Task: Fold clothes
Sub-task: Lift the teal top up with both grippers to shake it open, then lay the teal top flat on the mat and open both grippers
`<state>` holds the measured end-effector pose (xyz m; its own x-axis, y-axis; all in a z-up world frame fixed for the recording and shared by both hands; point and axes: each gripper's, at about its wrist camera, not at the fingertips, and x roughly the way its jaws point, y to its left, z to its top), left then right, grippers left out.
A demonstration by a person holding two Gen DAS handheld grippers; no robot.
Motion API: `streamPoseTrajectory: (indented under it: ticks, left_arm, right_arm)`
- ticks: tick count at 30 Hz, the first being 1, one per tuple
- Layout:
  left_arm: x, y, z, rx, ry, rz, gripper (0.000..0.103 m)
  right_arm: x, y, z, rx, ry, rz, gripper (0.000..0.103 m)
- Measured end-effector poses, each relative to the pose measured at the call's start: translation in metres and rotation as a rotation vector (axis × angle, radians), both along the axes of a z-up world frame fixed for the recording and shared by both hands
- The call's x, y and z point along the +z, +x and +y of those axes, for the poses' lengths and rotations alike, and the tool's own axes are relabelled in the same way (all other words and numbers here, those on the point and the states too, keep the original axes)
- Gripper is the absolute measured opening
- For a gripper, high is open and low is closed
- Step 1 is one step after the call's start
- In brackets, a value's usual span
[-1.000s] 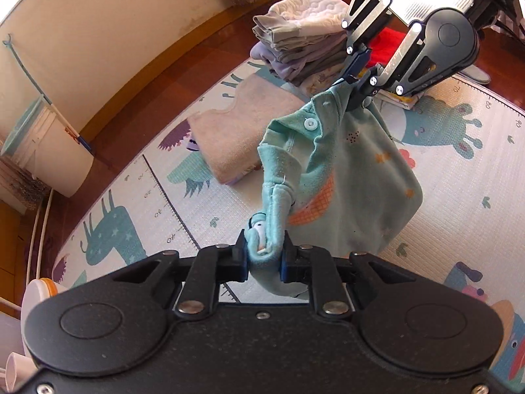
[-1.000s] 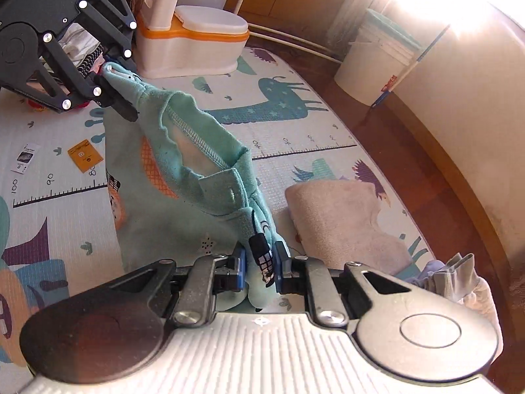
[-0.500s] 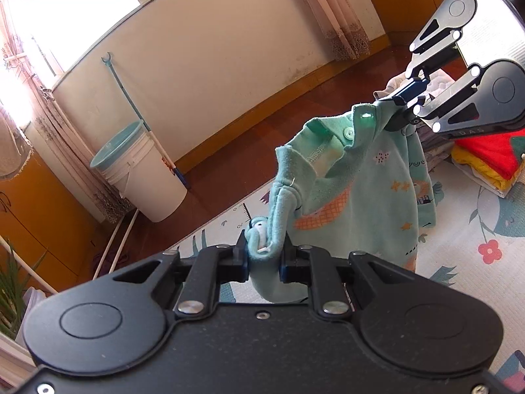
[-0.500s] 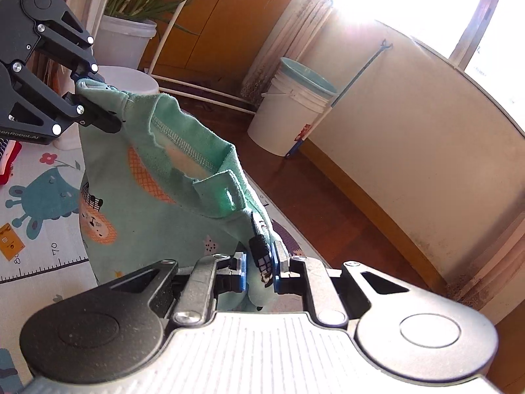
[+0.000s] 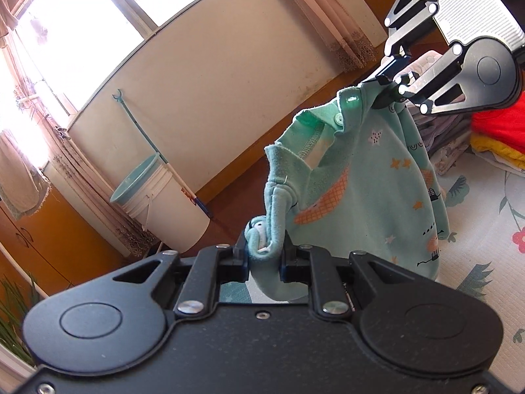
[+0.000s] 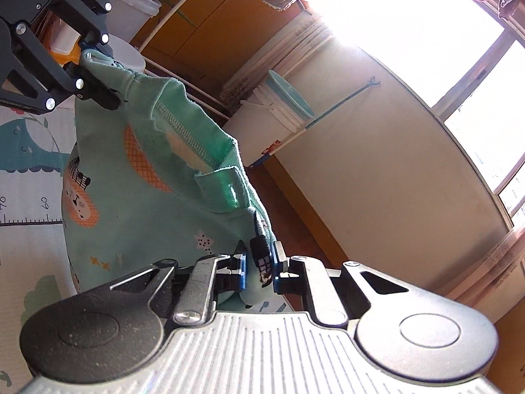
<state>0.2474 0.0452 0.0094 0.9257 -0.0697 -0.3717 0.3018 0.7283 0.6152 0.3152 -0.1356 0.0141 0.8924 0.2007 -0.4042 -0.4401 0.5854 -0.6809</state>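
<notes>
A small mint-green child's top [image 5: 367,190] with orange and star prints hangs in the air between both grippers, above a patterned play mat [image 5: 485,216]. My left gripper [image 5: 264,256] is shut on one bunched shoulder of it. The other shoulder is clamped in my right gripper [image 6: 259,269], which is also shut; that gripper [image 5: 388,87] shows at the upper right of the left wrist view. In the right wrist view the top [image 6: 137,197] sags open at the neckline, with the left gripper [image 6: 92,75] holding its far corner. The lower hem hangs loose.
A stack of folded clothes [image 5: 492,131], red and yellow on top, lies on the mat behind the top. A white bucket with a teal lid [image 5: 157,200] and a long-handled tool stand against the cream wall. Wooden cabinets and a bright window are beyond.
Both grippers have lifted the top well off the mat and tilted upward, so the wall and window now fill the views. The grip on both shoulders is unchanged.
</notes>
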Motion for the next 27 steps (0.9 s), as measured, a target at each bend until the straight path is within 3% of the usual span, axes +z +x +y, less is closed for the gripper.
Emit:
streamPoseTrajectory:
  ticks: [8, 17, 21, 27]
  left_arm:
    - [-0.032, -0.046, 0.001, -0.213, 0.061, 0.177, 0.015]
    - [-0.084, -0.117, 0.0, -0.53, 0.213, 0.469, 0.015]
    - [-0.113, -0.145, -0.004, -0.616, 0.273, 0.575, 0.015]
    - [-0.14, -0.167, -0.008, -0.69, 0.315, 0.708, 0.019]
  right_arm:
    - [-0.036, -0.065, -0.024, 0.146, -0.126, 0.139, 0.015]
    - [-0.098, -0.177, -0.019, 0.321, -0.284, 0.432, 0.016]
    - [-0.133, -0.22, -0.01, 0.392, -0.358, 0.543, 0.016]
    - [-0.161, -0.256, -0.001, 0.456, -0.402, 0.682, 0.016]
